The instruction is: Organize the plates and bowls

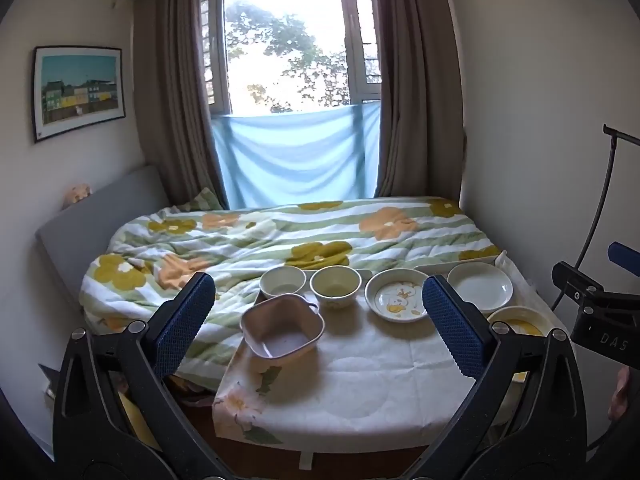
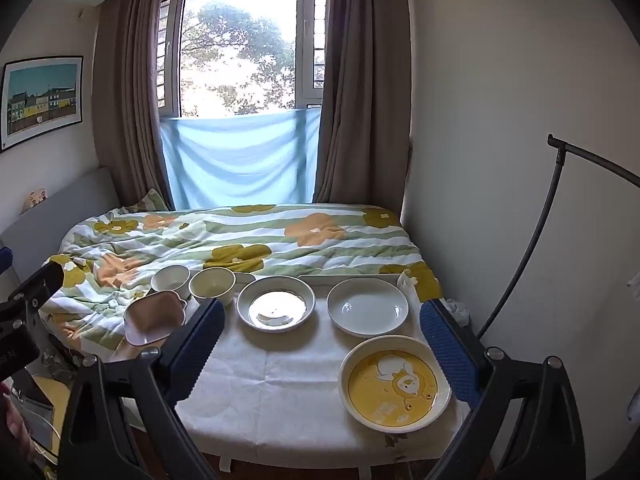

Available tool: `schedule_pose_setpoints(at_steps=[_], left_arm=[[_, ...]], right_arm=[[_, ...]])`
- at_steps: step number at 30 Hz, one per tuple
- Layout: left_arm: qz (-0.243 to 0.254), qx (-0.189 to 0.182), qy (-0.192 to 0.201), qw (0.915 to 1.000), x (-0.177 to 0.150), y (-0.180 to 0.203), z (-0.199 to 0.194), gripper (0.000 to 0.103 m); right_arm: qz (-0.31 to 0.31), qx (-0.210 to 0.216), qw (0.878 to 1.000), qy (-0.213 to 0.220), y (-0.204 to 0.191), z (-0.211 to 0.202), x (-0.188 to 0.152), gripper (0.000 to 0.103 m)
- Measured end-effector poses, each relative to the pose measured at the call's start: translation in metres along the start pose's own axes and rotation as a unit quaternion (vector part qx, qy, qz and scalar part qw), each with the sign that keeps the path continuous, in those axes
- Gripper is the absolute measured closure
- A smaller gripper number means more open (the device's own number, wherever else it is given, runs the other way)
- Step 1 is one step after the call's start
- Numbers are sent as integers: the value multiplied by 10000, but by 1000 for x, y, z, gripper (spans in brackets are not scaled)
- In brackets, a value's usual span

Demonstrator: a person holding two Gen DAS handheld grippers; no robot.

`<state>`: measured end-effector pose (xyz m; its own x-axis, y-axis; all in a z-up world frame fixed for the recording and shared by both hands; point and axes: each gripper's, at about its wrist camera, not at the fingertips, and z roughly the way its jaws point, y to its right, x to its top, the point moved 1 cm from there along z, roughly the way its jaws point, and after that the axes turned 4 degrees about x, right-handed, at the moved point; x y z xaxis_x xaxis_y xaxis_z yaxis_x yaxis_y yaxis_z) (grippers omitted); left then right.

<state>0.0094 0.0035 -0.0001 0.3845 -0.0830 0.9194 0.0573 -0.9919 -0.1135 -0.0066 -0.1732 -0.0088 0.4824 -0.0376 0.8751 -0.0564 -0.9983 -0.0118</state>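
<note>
Six dishes sit spread over a small cloth-covered table (image 2: 280,392) pushed against a bed with a flowered quilt (image 1: 280,236). Along the far edge we see two round bowls: a white bowl (image 1: 282,281) and, just beside it, a cream bowl (image 1: 335,285). Nearer on the left, a pink square bowl (image 1: 282,332) overhangs the table edge; we judge a careless nudge could tip it off. Further right lie a cartoon-printed plate (image 1: 397,294), a plain white plate (image 2: 367,306) and, nearest, a yellow bear plate (image 2: 394,387).

Our left gripper (image 1: 320,326) hovers with fingers wide apart and empty; the pink bowl lies ahead, between them but untouched. Our right gripper (image 2: 322,348) is likewise spread and empty, the yellow plate just inside its right finger. Glazed rims could slip from the pads, we judge.
</note>
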Motion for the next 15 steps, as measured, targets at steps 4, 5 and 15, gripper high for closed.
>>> schedule_pose_setpoints(at_steps=[4,5,15], left_arm=[[-2,0,-24,10000,0,-1,0,0],[-1,25,-41,10000,0,0,0,0],[11,47,-93,9999,0,1,2,0]], right_arm=[[-18,26,10000,-4,-2,2,1,6],[-14,31,10000,-1,-1,2,1,6],[-33,12,10000,-15,-3,2,2,6]])
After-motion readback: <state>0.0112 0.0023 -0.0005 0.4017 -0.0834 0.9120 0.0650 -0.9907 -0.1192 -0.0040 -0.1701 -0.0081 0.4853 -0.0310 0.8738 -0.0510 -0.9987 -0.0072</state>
